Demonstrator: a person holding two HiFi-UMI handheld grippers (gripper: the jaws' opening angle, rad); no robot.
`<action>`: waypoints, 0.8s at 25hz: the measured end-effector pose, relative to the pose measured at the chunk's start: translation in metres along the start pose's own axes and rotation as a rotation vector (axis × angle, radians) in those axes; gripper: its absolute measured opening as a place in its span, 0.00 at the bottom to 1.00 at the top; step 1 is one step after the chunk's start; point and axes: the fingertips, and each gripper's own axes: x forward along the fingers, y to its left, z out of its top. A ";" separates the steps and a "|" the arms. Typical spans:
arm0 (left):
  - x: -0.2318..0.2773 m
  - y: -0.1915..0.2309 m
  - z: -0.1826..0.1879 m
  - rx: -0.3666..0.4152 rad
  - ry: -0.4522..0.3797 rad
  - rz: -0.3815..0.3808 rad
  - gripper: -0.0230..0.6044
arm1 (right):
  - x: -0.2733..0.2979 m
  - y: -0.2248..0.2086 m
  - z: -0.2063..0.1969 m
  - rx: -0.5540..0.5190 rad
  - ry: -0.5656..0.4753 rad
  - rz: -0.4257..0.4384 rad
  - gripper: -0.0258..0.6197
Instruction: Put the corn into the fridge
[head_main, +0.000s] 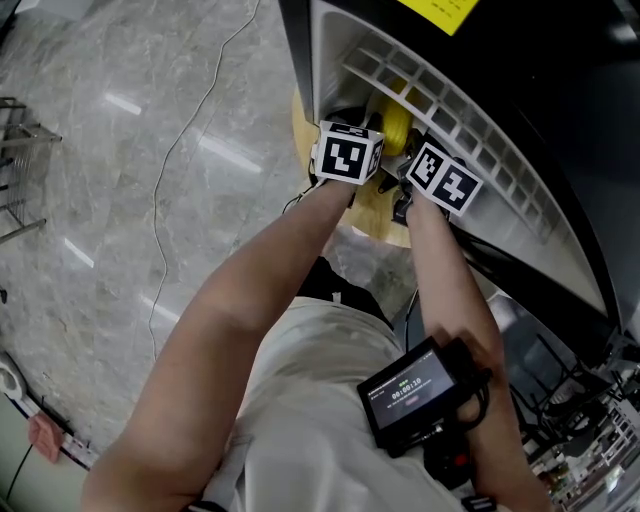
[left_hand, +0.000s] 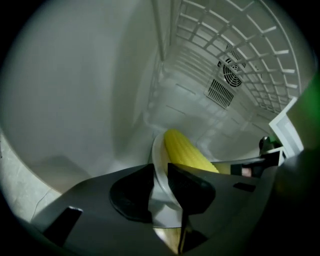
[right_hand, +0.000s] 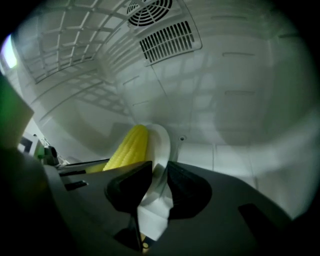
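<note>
A yellow corn cob (left_hand: 184, 150) lies on a white plate (left_hand: 158, 167) held inside the white fridge. My left gripper (left_hand: 160, 181) is shut on the plate's left rim. My right gripper (right_hand: 158, 186) is shut on the opposite rim of the plate (right_hand: 161, 142), and the corn (right_hand: 128, 147) lies just left of its jaws. In the head view the corn (head_main: 397, 124) shows between the two marker cubes, left (head_main: 346, 155) and right (head_main: 444, 178), at the fridge's opening. The plate is mostly hidden there.
The fridge's back wall carries a round fan grille and slotted vent (right_hand: 166, 36). A white wire shelf (left_hand: 245, 47) runs overhead. The fridge's white ribbed edge (head_main: 470, 125) stands on the right in the head view, with a round wooden stand (head_main: 372, 213) below and a cable (head_main: 175, 160) across the marble floor.
</note>
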 end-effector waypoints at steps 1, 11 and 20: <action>0.000 0.000 0.000 -0.001 -0.002 -0.005 0.15 | 0.000 0.000 0.000 0.001 -0.003 0.000 0.16; -0.012 0.002 -0.004 0.070 -0.015 0.011 0.19 | -0.013 -0.006 -0.001 -0.020 -0.054 -0.053 0.16; -0.045 0.009 -0.005 0.141 -0.078 0.024 0.19 | -0.026 -0.015 0.002 -0.071 -0.118 -0.067 0.15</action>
